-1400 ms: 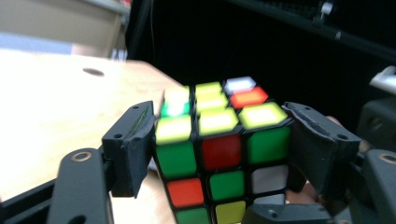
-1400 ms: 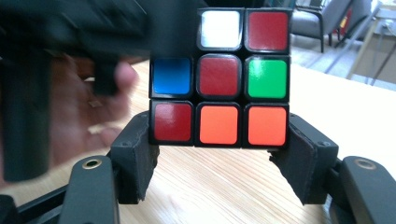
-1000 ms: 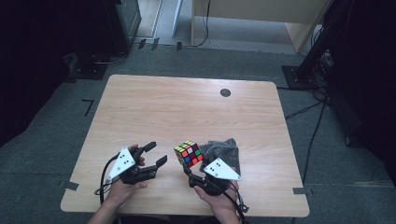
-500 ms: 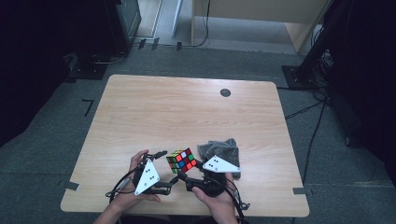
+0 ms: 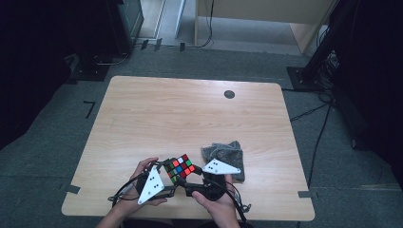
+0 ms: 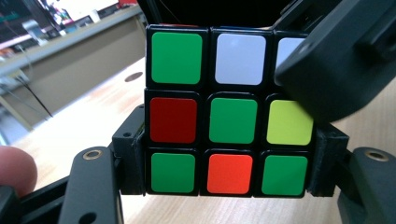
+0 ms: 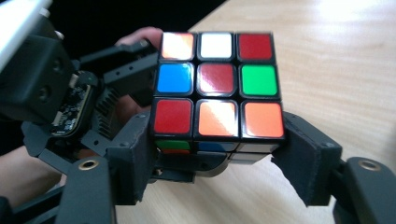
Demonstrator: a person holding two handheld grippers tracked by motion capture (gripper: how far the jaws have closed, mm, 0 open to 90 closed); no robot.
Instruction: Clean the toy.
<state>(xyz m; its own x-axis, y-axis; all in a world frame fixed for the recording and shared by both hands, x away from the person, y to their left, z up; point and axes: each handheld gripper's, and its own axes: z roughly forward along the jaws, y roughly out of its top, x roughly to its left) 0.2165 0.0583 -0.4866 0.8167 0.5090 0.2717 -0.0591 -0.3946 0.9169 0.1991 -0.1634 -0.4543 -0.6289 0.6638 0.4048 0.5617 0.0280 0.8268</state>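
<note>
Cube count: one, a 3x3 puzzle cube [image 5: 180, 167], plus one grey cloth [image 5: 224, 154], one wooden table [image 5: 190, 109] w/ one dark round grommet [image 5: 229, 94] far right, two grippers, two hands. Cube sat near the table's near edge, centre, held up between both grippers, cloth just right of it.

Black body, glossy stickers, scrambled. Left gripper view face: green, white, white on top; red, green, yellow-green in mid row; green, orange, green at bottom. Right gripper view face: orange, white, red; blue, red, green; red, orange, orange.

Left gripper [image 6: 229, 161]: pads pressed on both sides of cube's bottom layer, pinching it, jaws just closed in from wider. Right gripper [image 7: 219, 154]: left pad against the cube's lower layer, right pad w/ a slight gap, jaws just been opening; grip not firm, looked spread.

Left gripper view also caught the other gripper's black body over cube's upper right corner, and a fingertip [image 6: 16, 168] at near left. Right gripper view showed left gripper's circuit board & hand [image 7: 135, 37] behind cube. High view gave cloth and both grey plates.
</note>
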